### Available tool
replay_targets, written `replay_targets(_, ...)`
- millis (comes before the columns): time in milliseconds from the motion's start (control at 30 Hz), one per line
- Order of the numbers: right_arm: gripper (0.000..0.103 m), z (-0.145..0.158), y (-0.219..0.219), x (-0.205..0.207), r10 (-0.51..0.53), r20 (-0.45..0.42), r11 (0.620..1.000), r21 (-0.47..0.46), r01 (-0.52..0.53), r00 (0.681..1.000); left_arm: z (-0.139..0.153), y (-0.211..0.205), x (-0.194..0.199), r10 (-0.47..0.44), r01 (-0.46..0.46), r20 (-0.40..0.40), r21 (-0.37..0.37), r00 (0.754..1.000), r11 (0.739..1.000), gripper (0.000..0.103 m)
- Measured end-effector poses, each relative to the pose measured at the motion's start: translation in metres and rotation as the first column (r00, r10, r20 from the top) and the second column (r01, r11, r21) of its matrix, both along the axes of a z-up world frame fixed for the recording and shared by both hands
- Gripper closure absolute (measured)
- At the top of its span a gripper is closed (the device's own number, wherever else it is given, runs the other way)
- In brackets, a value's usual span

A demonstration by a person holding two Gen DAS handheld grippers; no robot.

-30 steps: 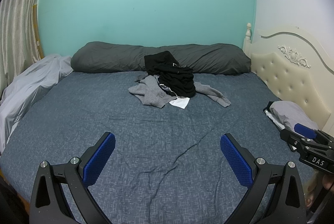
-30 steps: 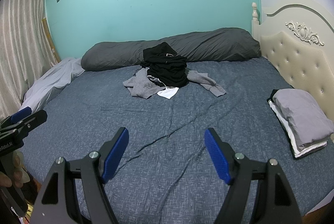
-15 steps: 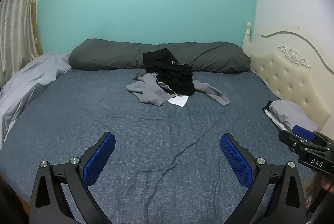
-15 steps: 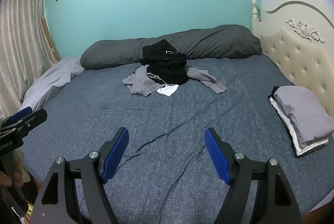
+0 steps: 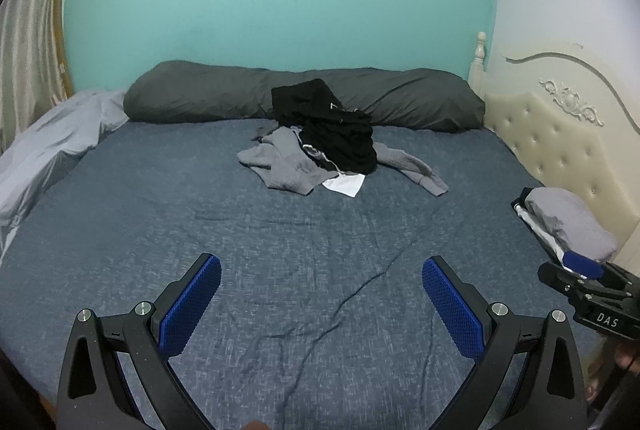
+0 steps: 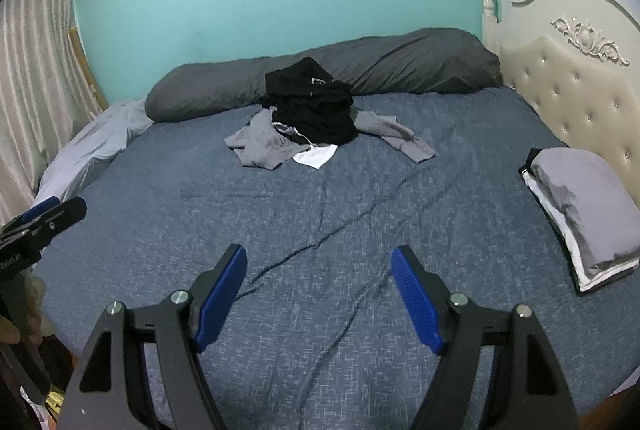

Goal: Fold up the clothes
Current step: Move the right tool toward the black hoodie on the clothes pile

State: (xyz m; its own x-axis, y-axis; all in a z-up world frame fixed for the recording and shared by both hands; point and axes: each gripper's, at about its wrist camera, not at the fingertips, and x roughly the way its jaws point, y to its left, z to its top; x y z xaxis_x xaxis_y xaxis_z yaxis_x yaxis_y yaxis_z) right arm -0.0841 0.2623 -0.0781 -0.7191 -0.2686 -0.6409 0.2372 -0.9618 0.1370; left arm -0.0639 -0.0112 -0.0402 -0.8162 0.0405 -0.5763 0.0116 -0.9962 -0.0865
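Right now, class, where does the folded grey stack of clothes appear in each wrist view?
Left wrist view: folded grey stack at the far right edge, below the cream headboard.
Right wrist view: folded grey stack at right, larger, beside the headboard.
Shared landmark: the black garment topping the unfolded pile.

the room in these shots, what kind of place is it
Most likely a home bedroom: a wide bed with a tufted cream headboard, a long grey pillow along the wall, and a curtain at one side.
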Motion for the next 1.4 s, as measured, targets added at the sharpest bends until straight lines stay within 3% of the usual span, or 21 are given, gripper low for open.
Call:
replay_targets(800,0.027,-0.075,-0.048,-0.162,0.012,0.077,0.994,0.104,-0.020,0.997,-0.112,-0.084,-0.139,0.047,-0.055,0.071,0.126,0.996,0.990,0.000)
replay_targets(1067,0.027,-0.097,-0.071,-0.218,0.014,0.088,0.993,0.118,-0.025,0.996,-0.134,-0.094,-0.174,0.026,-0.032,0.065,0.096,0.998,0.995,0.000)
replay_targets(1400,0.027,-0.123,-0.095,-0.288,0.024,0.091,0.989,0.140,-0.036,0.996,-0.162,-0.102,-0.216,-0.005,-0.003,0.074,0.114,0.997,0.994,0.000)
